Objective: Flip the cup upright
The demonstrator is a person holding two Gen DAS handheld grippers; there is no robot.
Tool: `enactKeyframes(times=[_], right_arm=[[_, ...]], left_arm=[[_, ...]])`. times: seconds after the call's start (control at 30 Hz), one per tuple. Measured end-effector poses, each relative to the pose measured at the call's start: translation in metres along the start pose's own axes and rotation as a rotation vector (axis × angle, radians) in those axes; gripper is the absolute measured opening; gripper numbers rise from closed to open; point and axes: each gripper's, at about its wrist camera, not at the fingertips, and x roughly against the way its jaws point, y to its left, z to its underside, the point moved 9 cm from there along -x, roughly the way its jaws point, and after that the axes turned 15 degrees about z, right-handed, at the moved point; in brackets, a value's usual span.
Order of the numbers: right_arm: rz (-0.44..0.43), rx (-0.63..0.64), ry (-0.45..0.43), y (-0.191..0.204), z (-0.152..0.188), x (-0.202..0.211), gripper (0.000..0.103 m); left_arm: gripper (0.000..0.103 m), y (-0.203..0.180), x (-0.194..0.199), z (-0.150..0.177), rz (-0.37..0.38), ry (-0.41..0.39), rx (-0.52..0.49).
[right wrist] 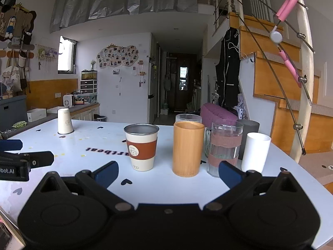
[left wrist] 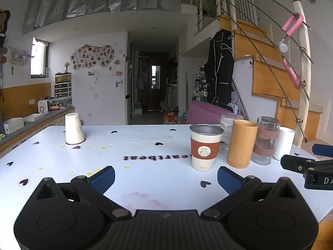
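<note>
A cream paper cup (left wrist: 74,128) stands upside down, mouth on the white table, at the far left; it also shows in the right wrist view (right wrist: 65,124). A cream cup with a brown sleeve (left wrist: 205,146) stands upright, also in the right wrist view (right wrist: 141,146). My left gripper (left wrist: 165,179) is open and empty, low over the table's near edge, well short of both cups. My right gripper (right wrist: 168,174) is open and empty, just in front of the upright cups. Each gripper shows at the edge of the other's view.
A wooden cup (right wrist: 188,149), a ribbed glass (right wrist: 188,118), a clear glass with brown bands (right wrist: 225,148), a grey cup (right wrist: 248,129) and a white cup (right wrist: 257,152) stand upright in a cluster at the right. The white table (left wrist: 145,145) carries heart stickers. A counter runs along the left.
</note>
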Motion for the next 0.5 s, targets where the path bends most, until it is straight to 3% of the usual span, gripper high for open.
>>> enactKeyframes(times=[0.5], right_arm=[[0.0,0.0,0.0,0.0001,0.0001,0.0,0.103]], left_arm=[[0.103,0.0044,-0.0006,0.0017,-0.007,0.008,0.004]])
